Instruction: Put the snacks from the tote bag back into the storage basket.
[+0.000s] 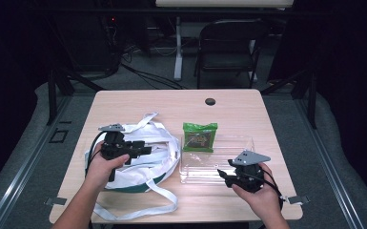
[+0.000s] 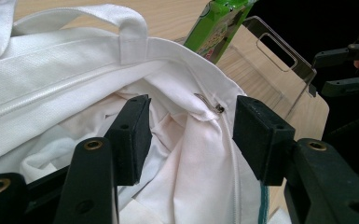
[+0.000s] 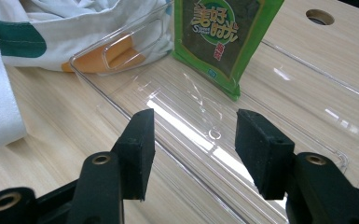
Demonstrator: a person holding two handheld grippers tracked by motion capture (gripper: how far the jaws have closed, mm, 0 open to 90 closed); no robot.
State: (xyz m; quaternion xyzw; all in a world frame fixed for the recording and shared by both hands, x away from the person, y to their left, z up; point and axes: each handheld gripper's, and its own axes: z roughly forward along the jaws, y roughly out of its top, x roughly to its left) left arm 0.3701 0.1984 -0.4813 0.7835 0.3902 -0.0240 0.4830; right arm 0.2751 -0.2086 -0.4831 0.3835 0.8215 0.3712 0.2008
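Dark studio w/ a folding chair (image 1: 229, 45) is seen behind the pale wooden bench (image 1: 238, 102), on which the work is laid out. A white cloth bag (image 1: 140, 157) w/ long straps lies at the person's left, its zip pull (image 2: 210, 103) seen between the jaws in the left gripper view; just right of it a clear plastic tray (image 1: 219, 162) is set, w/ a green snack packet (image 1: 199, 137) propped at its far left end. The step is judged to be the start of packing: bag mouth to be held apart, packet not yet picked up. Left gripper (image 1: 145, 150) is released, jaws wide over the bag opening, nothing pinched. Right gripper (image 1: 220, 172) is also released, jaws apart over the tray's near edge, aimed toward the packet. Next move is judged to need the right gripper carried fwd to the packet and closed on its edge, w/ care on the thin foil. Yellow Chinese characters are printed on the packet, approx. "美好时光"; smaller text below can't be read.
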